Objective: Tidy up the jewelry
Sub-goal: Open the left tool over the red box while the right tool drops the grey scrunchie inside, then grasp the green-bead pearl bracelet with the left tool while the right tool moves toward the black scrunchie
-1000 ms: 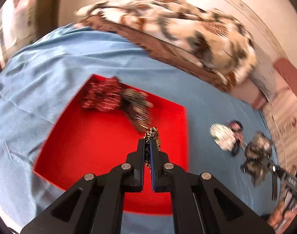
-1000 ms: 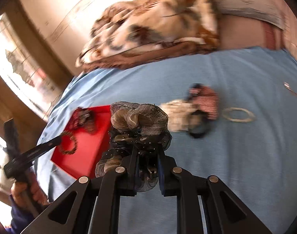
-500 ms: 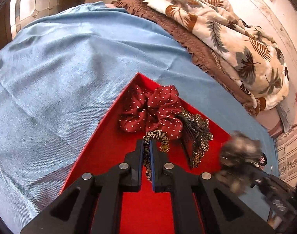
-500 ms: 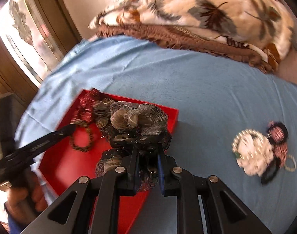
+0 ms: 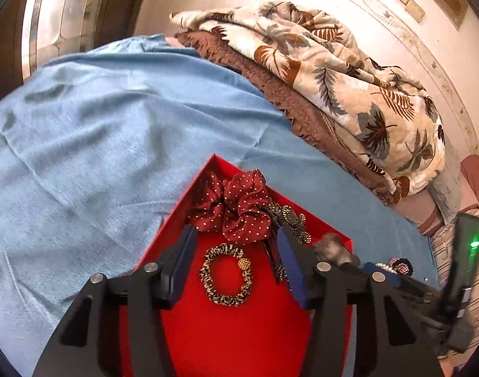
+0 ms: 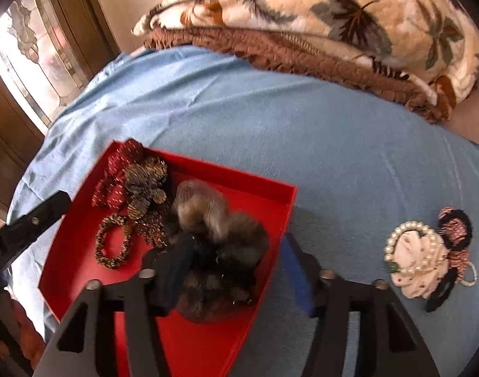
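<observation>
The left gripper [image 5: 233, 251] hangs over the red tray [image 5: 239, 339] with its jaws spreading apart. The leopard-print hair tie [image 5: 226, 275] lies flat on the tray floor in the gap between them, and neither pad touches it.

The right gripper [image 6: 236, 270] is also opening above the same tray. A grey and black ruffled hair bow [image 6: 220, 245] sits between its fingers, resting in the near corner of the tray; the bow is blurred, so it is hard to say whether the left pad still brushes it, but the right pad stands clear.

The left wrist view shows the red polka-dot scrunchie [image 5: 236, 207] in the far corner of the tray, with a dark beaded hair clip [image 5: 289, 220] just beside it and the other gripper's body with a green light [image 5: 474, 244] at the right edge. Only a grey tuft of the bow shows there.

The right wrist view shows what the left barely catches: a small pile still on the blue bedsheet [image 6: 302, 132], well apart from the tray, made of a white scrunchie [image 6: 415, 264] ringed by a pearl bracelet [image 6: 393, 238] and a black and pink scrunchie [image 6: 456, 226] touching it. A folded leaf-print blanket [image 6: 349, 15] lies at the far side of the bed.
</observation>
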`<state>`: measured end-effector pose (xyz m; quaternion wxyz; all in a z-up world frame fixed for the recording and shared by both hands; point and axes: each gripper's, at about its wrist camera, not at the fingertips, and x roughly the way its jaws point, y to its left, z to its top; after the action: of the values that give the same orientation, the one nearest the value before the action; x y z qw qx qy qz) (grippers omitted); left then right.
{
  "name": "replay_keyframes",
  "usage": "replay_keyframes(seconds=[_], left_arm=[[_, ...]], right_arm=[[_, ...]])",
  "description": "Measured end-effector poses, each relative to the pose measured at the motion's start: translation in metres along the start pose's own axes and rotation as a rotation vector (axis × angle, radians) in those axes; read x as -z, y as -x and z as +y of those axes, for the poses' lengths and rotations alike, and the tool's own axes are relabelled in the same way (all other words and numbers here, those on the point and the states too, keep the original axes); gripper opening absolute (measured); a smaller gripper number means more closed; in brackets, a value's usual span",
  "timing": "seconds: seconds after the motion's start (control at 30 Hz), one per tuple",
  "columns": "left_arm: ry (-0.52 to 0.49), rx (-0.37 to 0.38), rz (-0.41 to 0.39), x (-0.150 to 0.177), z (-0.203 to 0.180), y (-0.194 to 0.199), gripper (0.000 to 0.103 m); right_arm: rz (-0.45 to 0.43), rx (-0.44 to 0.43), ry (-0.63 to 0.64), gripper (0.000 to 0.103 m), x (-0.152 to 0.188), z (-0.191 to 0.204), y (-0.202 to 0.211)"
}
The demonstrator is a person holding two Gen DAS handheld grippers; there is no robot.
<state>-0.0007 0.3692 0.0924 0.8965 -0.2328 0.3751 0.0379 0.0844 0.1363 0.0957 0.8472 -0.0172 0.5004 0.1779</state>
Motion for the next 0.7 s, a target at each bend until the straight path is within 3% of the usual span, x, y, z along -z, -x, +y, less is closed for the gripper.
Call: replay_keyframes(seconds=[0.2, 0.4, 0.53, 0.7], left_arm=[[-0.03, -0.045, 0.002, 0.006, -0.003, 0.001, 0.052], [-0.102, -0.082, -0.036, 0.019, -0.02, 0.013, 0.052], [-0.159, -0.058, -0.066, 0.034, -0.04, 0.025, 0.052], [-0.209, 0.032, -0.028, 0.055, -0.081, 0.043, 0.052]], right_arm=[[-0.038, -0.011, -0.022, 0.071, 0.026, -0.024, 0.049], [-0.014, 0.093, -0.073, 0.072, 0.094, -0.1, 0.092], [0.007, 0.172, -0.194, 0.072, 0.139, -0.172, 0.118], [-0.018, 0.18, -0.302, 0.072, 0.168, -0.235, 0.144]])
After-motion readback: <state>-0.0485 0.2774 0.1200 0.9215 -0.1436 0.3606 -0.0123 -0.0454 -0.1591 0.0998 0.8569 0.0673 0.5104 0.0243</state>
